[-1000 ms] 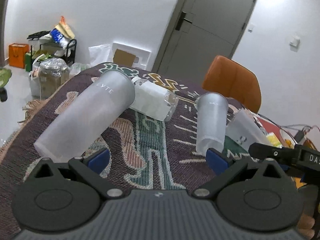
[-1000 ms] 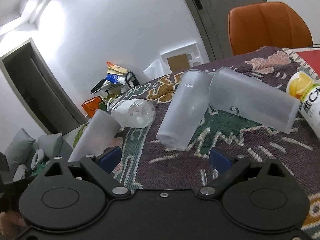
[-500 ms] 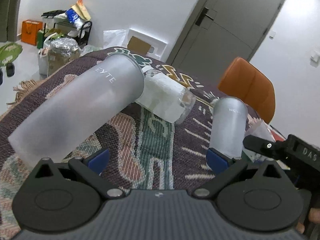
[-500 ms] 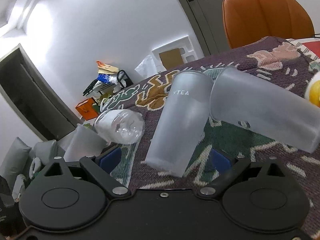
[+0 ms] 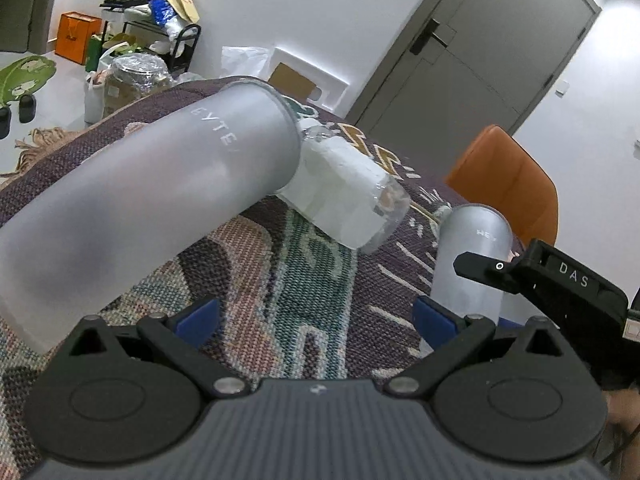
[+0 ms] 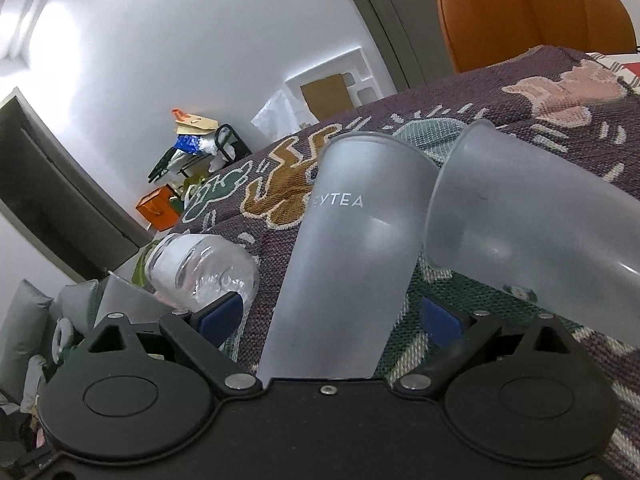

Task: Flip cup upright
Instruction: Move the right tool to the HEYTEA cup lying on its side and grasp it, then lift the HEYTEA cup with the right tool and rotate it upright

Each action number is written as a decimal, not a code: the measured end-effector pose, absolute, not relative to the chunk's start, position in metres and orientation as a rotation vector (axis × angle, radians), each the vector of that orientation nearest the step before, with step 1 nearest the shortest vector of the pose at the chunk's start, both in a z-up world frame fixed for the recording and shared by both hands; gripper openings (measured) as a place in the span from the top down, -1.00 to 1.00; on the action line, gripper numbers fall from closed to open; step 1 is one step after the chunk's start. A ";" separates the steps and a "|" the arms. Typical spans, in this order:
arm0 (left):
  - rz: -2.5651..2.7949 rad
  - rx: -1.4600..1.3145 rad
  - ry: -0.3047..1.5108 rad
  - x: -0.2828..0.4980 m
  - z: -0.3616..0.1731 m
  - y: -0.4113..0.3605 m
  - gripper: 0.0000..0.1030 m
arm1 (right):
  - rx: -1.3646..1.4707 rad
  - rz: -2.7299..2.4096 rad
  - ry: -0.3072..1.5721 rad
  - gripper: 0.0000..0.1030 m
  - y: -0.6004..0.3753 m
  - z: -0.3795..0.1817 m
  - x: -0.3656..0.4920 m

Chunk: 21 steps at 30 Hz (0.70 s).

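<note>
I'm bringing my right hand-held gripper (image 6: 332,320) around the frosted cup (image 6: 348,248) — open, fingers straddling its base, cup lying lengthwise away; left hand-held gripper (image 5: 316,316) open, idling.

Woven cloth (image 5: 320,300); cups (image 6: 352,264), bottle (image 5: 344,196).

Two grippers, both held low with jaws wide apart

The left gripper (image 5: 316,314) points forward and sits level. The right gripper (image 6: 330,316) points forward too; it shows at the left view's right edge.
</note>
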<state>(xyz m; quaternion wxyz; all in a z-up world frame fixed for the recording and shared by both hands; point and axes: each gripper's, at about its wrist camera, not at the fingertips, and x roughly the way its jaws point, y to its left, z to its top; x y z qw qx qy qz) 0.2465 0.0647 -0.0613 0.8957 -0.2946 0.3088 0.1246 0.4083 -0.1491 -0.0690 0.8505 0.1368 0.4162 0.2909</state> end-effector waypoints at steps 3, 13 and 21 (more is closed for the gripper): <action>0.268 -0.621 0.638 0.247 -0.064 0.068 -0.98 | 0.277 0.605 0.896 -0.87 -0.146 -0.075 0.408; 0.283 -0.598 0.625 0.239 -0.063 0.064 -0.98 | 0.302 0.651 0.900 -0.17 -0.151 -0.077 0.395; 0.297 -0.601 0.619 0.224 -0.060 0.064 -0.98 | 0.351 0.678 0.873 -0.17 -0.162 -0.072 0.370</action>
